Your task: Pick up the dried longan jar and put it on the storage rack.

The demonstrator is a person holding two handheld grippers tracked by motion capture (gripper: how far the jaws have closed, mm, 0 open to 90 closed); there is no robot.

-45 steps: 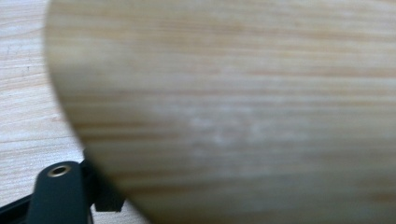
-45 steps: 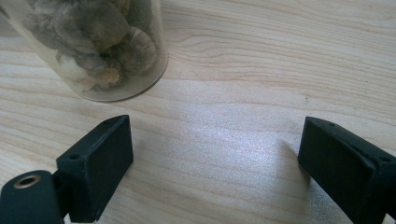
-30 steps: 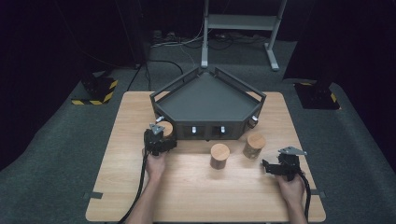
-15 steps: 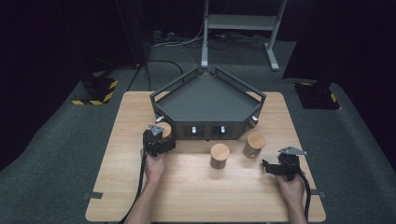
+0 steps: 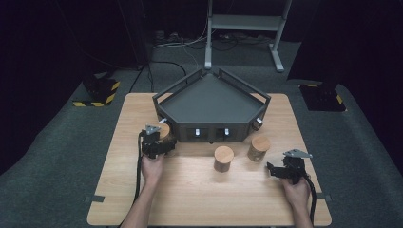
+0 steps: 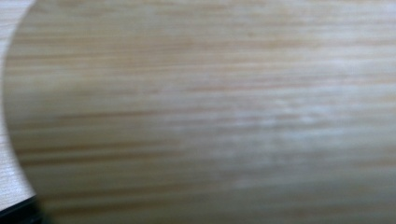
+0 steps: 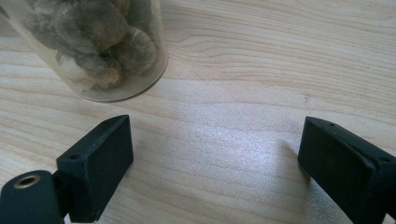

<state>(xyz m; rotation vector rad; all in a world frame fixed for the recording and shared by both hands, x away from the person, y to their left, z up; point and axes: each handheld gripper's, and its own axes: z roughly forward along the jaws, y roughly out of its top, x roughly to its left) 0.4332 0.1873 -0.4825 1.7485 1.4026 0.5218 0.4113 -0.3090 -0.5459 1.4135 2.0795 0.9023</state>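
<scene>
The wooden-lidded jar (image 5: 165, 133) is held at the front left corner of the dark tray (image 5: 209, 97), right up against that corner, and it's gripped by the left gripper (image 5: 157, 142), whose jaws have just been closing in on it. The jar is pinched, going by the high view, where the gripper body sits over it and only a sliver of wood is seen at its top right. In the left gripper view, blurred wood grain (image 6: 201, 112) is seen very close up, so the jaws themselves can't be made out there. Whether the jar is lifted off the table (image 5: 190, 199) or not can't be told for sure.

Moving right from there, a second jar (image 5: 223, 158) with a wooden lid is stood upright just in front of the tray's front wall, slightly apart from it. A third jar (image 5: 259, 148) is placed a bit further right, near the tray's front right corner, also upright and close beside the second one without touching.

Further right again, well clear of the tray's right corner and nearer the person's edge, the right gripper (image 5: 278, 170) is held low over the table. Its jaws are spread wide with nothing between them, as seen in the right gripper view, where bare tabletop is framed by the two black pads (image 7: 100, 163). A clear jar base (image 7: 100, 46) with brownish-grey lumps inside is seen just beyond the left pad, not touched by it.
</scene>
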